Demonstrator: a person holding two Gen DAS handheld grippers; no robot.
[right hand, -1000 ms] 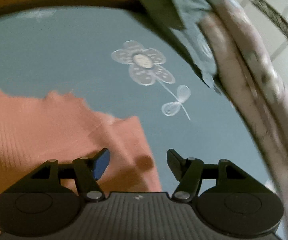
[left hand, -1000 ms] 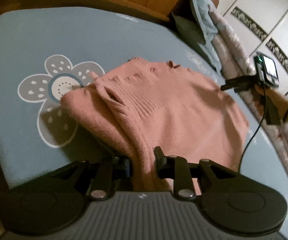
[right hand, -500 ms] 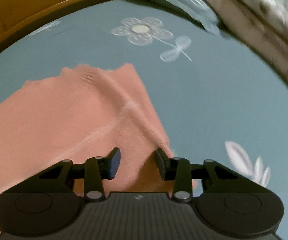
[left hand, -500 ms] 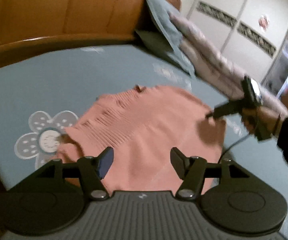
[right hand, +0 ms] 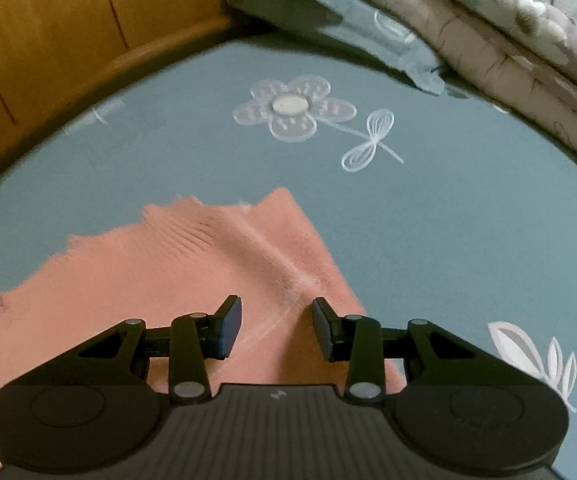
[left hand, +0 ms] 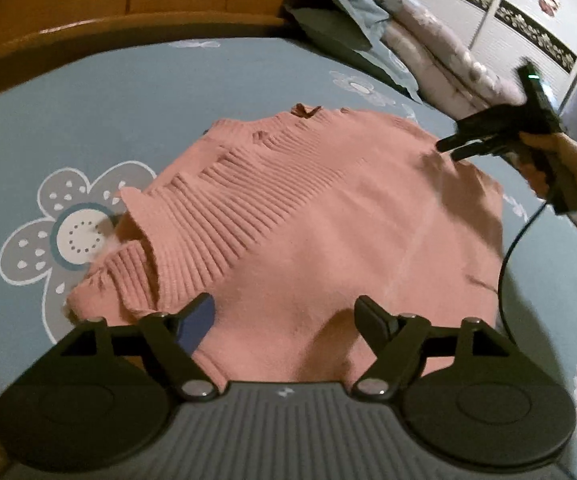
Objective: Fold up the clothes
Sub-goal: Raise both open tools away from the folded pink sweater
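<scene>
Both grippers share one build: a ribbed dark grey body with a small pale logo, two round black housings, and black linkage arms with silver pivot screws. The left gripper (left hand: 284, 318) has a blue pad on one finger (left hand: 196, 322). The right gripper (right hand: 277, 328) trails a black cable (left hand: 514, 248); its hand (left hand: 556, 162) wears what may be a dark sleeve.

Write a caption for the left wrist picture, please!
Open left gripper hovers over a pink sweater on the blue flowered bedsheet.
</scene>
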